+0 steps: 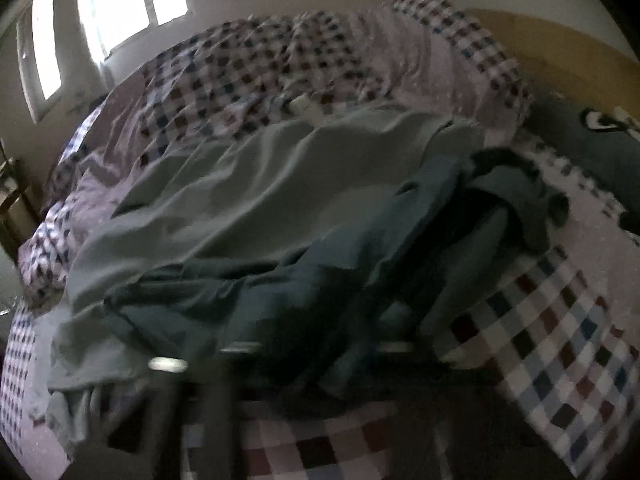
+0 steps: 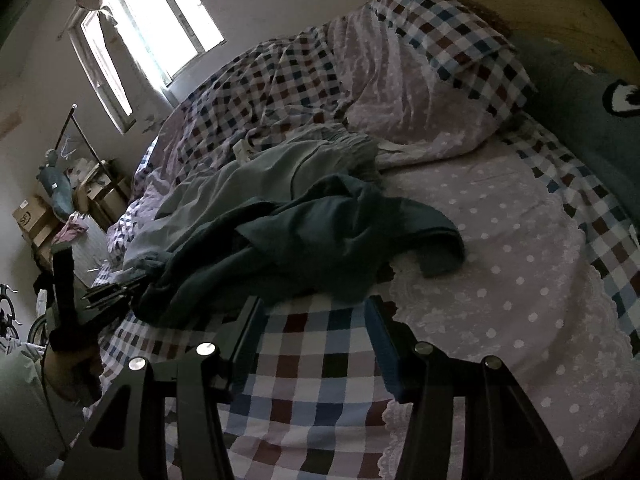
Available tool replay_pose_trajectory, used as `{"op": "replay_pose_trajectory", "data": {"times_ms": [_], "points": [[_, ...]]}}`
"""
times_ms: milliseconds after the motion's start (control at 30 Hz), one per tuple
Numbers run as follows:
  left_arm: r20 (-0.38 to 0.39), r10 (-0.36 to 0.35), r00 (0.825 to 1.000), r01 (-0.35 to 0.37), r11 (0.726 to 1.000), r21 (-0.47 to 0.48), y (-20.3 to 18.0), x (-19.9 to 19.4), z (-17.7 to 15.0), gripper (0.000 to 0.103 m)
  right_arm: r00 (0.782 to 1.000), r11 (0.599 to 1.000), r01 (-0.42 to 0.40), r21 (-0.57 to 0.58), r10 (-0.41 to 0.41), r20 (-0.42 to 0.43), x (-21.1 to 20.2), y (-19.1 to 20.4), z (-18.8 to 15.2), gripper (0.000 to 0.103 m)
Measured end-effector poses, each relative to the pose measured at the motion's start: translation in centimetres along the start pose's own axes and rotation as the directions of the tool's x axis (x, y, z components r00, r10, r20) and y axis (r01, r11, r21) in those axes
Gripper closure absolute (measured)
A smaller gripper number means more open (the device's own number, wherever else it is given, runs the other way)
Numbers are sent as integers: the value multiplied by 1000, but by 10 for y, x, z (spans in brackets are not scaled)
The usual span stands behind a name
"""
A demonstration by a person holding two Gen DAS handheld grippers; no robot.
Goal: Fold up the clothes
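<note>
A: Left side first. What does the left gripper (image 2: 116, 294) do?

B: Seen from the right wrist, its dark fingers lie pressed together at the near left edge of the dark teal garment (image 2: 304, 236). Whether cloth is caught between them, I cannot tell. A hand (image 2: 74, 364) grips its handle low at the left. In its own view the picture is blurred; the gripper is only a dark smear at the bottom, with the dark teal garment (image 1: 304, 288) right ahead of it.

A: And the clothes?

B: Two pieces, heaped on the bed. The dark teal garment lies crumpled just ahead of both grippers, one flap trailing right. Beyond it, partly under it, spreads a pale green garment (image 2: 256, 176).

A: Right gripper (image 2: 316, 344)?

B: Jaws spread, nothing between them, only the checked sheet (image 2: 304, 380) below. The teal heap starts just past its fingertips.

A: Further right?

B: Dotted pink bedding (image 2: 500, 240) to the right of the fingers, a bunched quilt (image 2: 380, 80) far ahead, a wooden headboard (image 2: 560, 4) at the far right.
</note>
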State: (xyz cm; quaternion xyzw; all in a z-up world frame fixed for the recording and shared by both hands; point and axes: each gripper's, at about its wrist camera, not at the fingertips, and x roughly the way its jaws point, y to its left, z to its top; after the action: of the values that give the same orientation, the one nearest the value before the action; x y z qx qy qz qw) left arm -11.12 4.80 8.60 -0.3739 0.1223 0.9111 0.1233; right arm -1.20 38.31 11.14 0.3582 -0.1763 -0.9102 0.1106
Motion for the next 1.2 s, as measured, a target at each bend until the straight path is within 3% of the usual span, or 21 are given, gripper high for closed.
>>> {"op": "replay_pose_trajectory", "data": {"times_ms": [100,300,567,667,800,900,1000,1033,1100,1133,1200], "points": [[49,-42,998,46,994,-99,21,-11,-3,102,1000,1000,3,2,-3,1,0,0,0,47],[152,-44,987,79,969,-232,69,-49,-7,103,1000,1000,5,-3,-5,4,0,2,0,47],[252,-32,967,144,886,-440,154,-92,-32,103,1000,1000,3,-16,-3,4,1,7,1,47],[237,0,972,125,850,-511,180,-92,-49,103,1000,1000,3,-20,-3,1,1,8,0,47],[160,34,986,75,777,-626,209,-74,-74,103,1000,1000,5,-26,-5,-3,2,9,0,47],[60,38,997,8,778,-628,212,-55,-86,102,1000,1000,4,-28,-4,-4,3,10,-1,47],[53,78,996,-32,804,-594,204,-64,-86,101,1000,1000,2,-27,-2,-7,5,9,-2,47],[78,88,993,-27,812,-584,201,-72,-82,96,1000,1000,1,-27,-2,-8,6,9,-2,47],[128,105,986,-15,828,-561,196,-89,-73,72,1000,1000,0,-20,0,-10,8,8,-3,47],[159,103,982,0,840,-543,192,-96,-67,53,1000,1000,-3,-19,3,-12,10,8,-3,47],[228,79,970,46,869,-493,181,-109,-51,38,1000,1000,-5,-18,5,-15,12,9,-4,47]]}}
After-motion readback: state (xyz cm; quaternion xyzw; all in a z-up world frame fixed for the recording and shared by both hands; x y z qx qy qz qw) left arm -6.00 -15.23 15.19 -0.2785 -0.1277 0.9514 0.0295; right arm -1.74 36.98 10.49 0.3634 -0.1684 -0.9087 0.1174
